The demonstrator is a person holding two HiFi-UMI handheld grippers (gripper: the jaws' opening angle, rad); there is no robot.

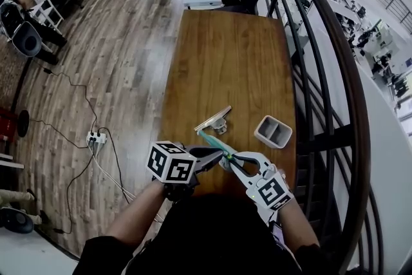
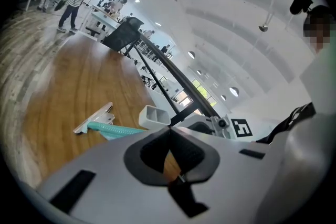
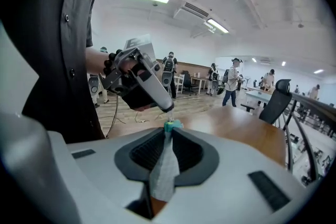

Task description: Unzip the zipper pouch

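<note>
Both tools meet over the near edge of the wooden counter (image 1: 225,61), w/ the zipper pouch (image 1: 212,142) held up between them, its teal zipper edge running off to the far left. Right tool (image 3: 168,136) is clamped on the pouch's grey fabric, teal end poking out past the tips. Left tool (image 2: 169,132) has its jaws together, tip right at that teal end; can't tell if it pinches the pull. Grey two-slot tray (image 1: 273,132) sits to the right, small light-coloured object (image 1: 214,119) just beyond the pouch.
</note>
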